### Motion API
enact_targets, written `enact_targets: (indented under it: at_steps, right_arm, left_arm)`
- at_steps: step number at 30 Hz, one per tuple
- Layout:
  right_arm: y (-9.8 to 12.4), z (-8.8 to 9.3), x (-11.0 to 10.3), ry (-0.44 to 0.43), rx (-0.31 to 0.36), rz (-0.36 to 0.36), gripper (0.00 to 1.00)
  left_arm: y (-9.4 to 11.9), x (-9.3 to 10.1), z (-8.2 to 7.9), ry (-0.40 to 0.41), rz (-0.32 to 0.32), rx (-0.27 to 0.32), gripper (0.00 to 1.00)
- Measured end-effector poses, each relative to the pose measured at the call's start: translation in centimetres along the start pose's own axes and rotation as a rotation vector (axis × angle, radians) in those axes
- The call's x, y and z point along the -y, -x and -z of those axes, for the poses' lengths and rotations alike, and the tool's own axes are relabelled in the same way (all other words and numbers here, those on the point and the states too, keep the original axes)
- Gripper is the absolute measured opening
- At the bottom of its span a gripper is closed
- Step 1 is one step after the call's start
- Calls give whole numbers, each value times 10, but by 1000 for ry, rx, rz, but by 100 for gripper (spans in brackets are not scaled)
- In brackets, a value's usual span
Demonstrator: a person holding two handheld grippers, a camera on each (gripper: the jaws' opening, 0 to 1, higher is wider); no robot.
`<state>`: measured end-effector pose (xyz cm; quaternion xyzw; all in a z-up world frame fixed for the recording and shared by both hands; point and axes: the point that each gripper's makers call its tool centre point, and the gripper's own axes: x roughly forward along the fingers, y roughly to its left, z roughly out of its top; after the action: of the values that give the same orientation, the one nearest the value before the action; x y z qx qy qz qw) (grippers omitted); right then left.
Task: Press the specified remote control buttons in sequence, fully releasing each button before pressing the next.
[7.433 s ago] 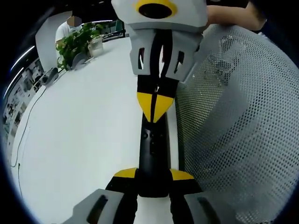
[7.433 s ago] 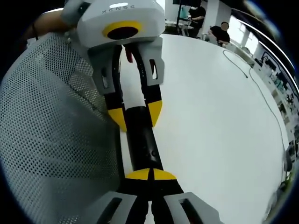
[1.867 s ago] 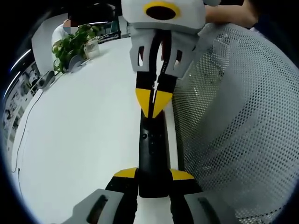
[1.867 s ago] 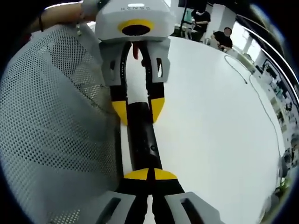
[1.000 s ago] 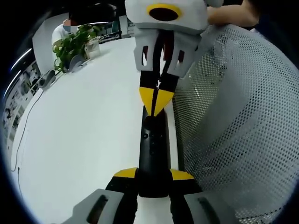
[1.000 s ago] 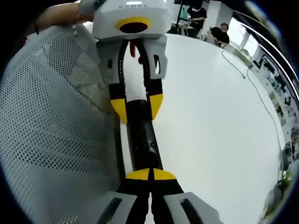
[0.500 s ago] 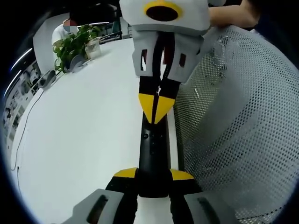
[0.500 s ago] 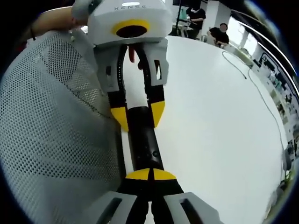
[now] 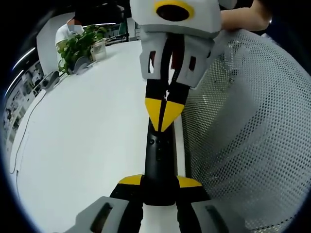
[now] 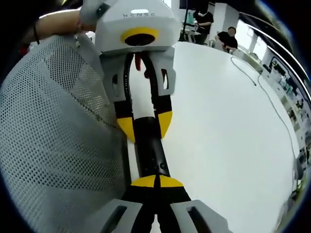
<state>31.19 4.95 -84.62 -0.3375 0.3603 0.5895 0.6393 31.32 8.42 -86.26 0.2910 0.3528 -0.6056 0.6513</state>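
The slim black plastic remote control (image 9: 159, 160) lay along the edge of the white table (image 9: 82, 136), just beside a white perforated mesh chair back (image 9: 248, 131), its near end clamped between the jaws of the left gripper (image 9: 159, 187). It looked light, stiff and smooth enough to slip, so a firm end hold suited it. One remote and two grippers were there: the right gripper (image 10: 156, 183), jaws pressed together, rested its joined tips on the remote's face.

My white desk (image 9: 87, 126) carries a green potted plant (image 9: 77, 43) and a thin dark cable (image 10: 272, 104).
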Motion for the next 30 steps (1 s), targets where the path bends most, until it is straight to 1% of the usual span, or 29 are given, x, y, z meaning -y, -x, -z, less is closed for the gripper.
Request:
enact_targets:
  at_steps: [4,6,11,15,16,21,22,26,30]
  right_arm:
    - [-5,0,-11,65,-19,-33,0]
    - [-7,0,-12,80,-24,-34,0]
    - [-9,1,-12,147,-43,-24,0]
    - [-10,2,-13,314,-81,-3,0]
    - [-11,2,-14,330,-88,0,0]
    - [-12,1,-14,341,-92,6,0]
    - [-13,0,-14,374,-96,10,0]
    - [-13,0,-14,403,-106,14,0]
    - [-13,-1,-14,388,-97,7,0]
  left_arm:
    - [0,0,0,16,3,6,24]
    - [0,0,0,17,4,6,24]
    - [0,0,0,16,3,6,24]
    - [0,0,0,13,1,4,24]
    - [0,0,0,11,1,4,24]
    - [0,0,0,18,2,5,24]
    - [0,0,0,17,1,5,24]
    - [0,0,0,18,1,5,24]
    - [0,0,0,18,0,6,24]
